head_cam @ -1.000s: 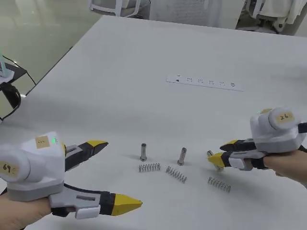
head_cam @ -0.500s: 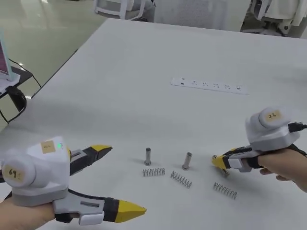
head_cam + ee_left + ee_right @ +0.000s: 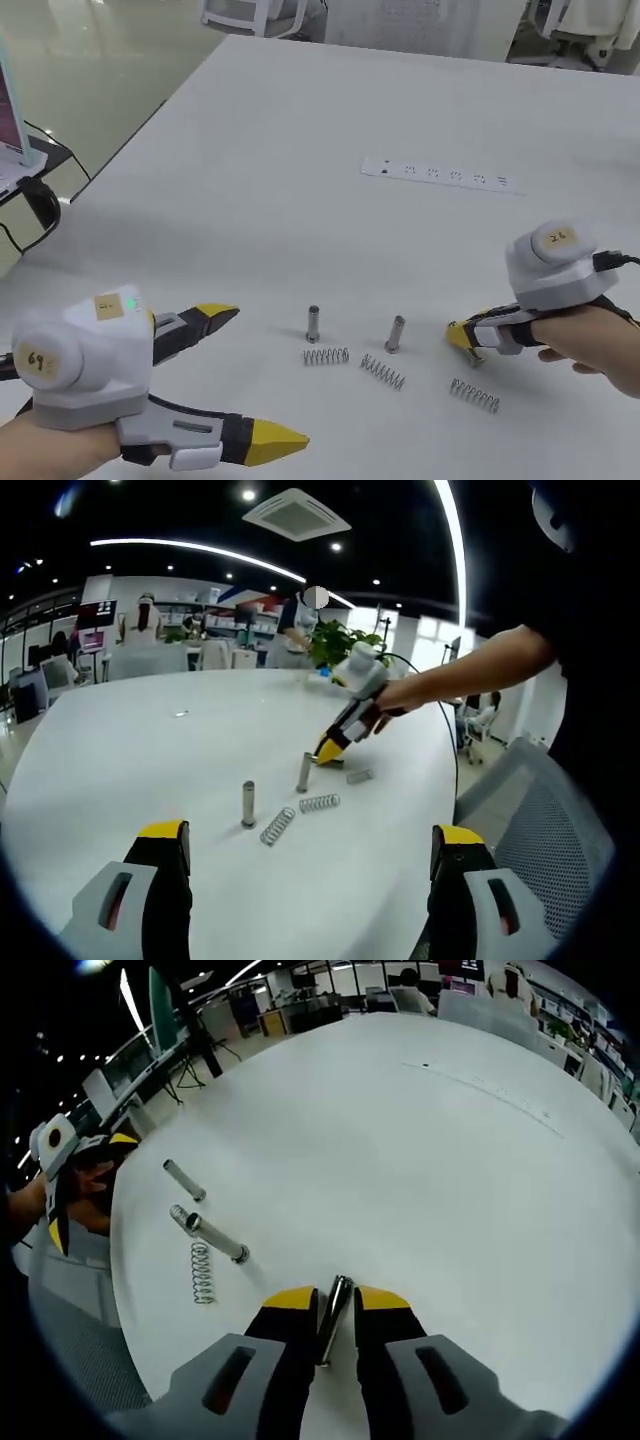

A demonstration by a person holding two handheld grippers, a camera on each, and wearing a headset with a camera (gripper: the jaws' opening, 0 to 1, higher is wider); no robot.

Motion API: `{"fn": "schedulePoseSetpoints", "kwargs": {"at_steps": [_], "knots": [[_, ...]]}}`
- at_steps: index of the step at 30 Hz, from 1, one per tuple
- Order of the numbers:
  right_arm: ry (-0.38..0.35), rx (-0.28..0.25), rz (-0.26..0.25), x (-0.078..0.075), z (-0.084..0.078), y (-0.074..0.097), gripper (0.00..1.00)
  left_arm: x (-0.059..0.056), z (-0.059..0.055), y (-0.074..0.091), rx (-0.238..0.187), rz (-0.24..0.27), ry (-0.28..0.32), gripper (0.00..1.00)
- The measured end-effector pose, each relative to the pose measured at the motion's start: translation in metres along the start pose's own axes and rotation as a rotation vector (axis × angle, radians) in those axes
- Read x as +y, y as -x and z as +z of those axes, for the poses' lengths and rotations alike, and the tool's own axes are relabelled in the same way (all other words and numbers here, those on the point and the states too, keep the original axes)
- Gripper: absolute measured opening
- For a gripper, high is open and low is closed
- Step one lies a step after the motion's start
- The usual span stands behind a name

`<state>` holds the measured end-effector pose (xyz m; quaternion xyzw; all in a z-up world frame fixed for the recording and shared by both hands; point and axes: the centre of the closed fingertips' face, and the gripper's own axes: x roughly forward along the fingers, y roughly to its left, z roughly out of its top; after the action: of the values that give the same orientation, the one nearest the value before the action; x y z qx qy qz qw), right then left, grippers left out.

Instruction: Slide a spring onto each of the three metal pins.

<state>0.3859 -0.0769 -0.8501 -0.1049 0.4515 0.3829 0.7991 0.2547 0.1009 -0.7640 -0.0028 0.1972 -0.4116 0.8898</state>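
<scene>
Two metal pins [image 3: 313,323] [image 3: 396,334] stand upright on the white table [image 3: 300,200]. Three springs [image 3: 325,356] [image 3: 382,372] [image 3: 474,395] lie just in front of them. My right gripper [image 3: 465,336] is low over the table to the right of the pins, shut on the third metal pin [image 3: 333,1315], which lies between its jaws. My left gripper [image 3: 250,380] hovers at the near left, wide open and holding nothing. In the left gripper view the pins [image 3: 247,805] [image 3: 304,772] and springs [image 3: 277,825] [image 3: 319,802] [image 3: 358,776] lie ahead of the left gripper [image 3: 312,880], with the right gripper [image 3: 335,742] beyond them.
A white power strip [image 3: 440,173] lies farther back on the table. The table's left edge [image 3: 120,140] drops to the floor, where a stand with a screen [image 3: 15,140] is. Office chairs stand beyond the far edge.
The right gripper's jaws have drawn together on the third pin, down at the table. The left gripper has hardly moved. The head camera has shifted slightly.
</scene>
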Motion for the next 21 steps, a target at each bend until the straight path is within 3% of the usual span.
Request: {"fn": "schedulePoseSetpoints", "kwargs": {"at_steps": [15, 21], "knots": [[0.023, 0.014, -0.026, -0.0023, -0.0015, -0.0013, 0.06, -0.0002, -0.0001, -0.0018, 0.001, -0.005, -0.003, 0.97], [0.019, -0.013, -0.023, -0.0019, -0.0006, 0.006, 0.05, -0.0007, -0.0016, -0.0012, 0.002, -0.003, 0.002, 0.97]]}}
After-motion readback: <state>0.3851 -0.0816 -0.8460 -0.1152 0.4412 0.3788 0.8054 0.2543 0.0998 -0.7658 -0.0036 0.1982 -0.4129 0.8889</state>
